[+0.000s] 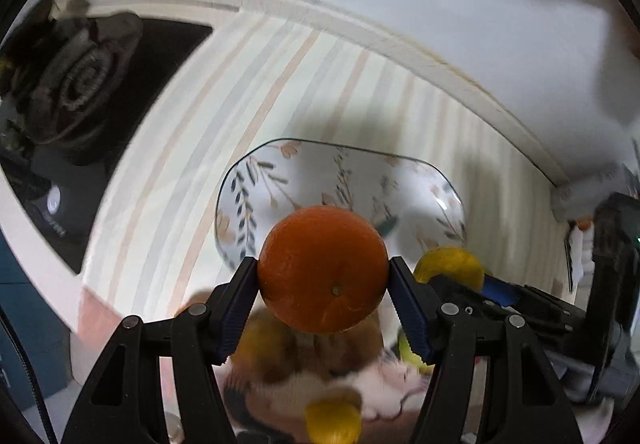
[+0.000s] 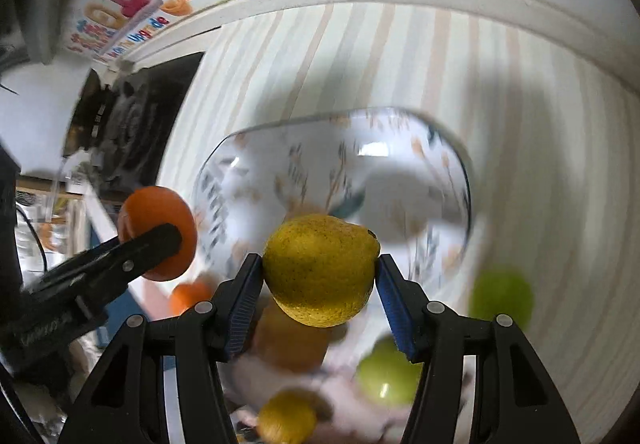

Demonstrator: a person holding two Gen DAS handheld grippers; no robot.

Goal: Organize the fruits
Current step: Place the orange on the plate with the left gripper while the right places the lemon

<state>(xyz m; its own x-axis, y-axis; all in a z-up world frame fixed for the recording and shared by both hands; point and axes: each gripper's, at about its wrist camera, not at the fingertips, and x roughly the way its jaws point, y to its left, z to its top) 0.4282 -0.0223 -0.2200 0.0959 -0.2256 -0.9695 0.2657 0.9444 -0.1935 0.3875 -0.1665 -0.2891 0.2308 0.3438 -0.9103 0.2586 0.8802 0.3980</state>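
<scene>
My left gripper [image 1: 323, 286] is shut on an orange [image 1: 322, 268] and holds it in the air over the near side of a white plate with a leaf pattern [image 1: 320, 171]. My right gripper [image 2: 319, 276] is shut on a yellow lemon [image 2: 320, 270], held above the near edge of the same plate [image 2: 400, 171]. In the right wrist view the left gripper [image 2: 160, 244] with its orange [image 2: 158, 211] is at the left. In the left wrist view the lemon [image 1: 450, 266] in the right gripper is at the right.
The plate sits on a striped cloth [image 1: 200, 147] on a counter. A black gas hob [image 1: 76, 83] lies at the left. Below the grippers are more fruits: a yellow one [image 2: 286, 420], two green ones [image 2: 386, 374] [image 2: 502, 298] and an orange one [image 2: 188, 296].
</scene>
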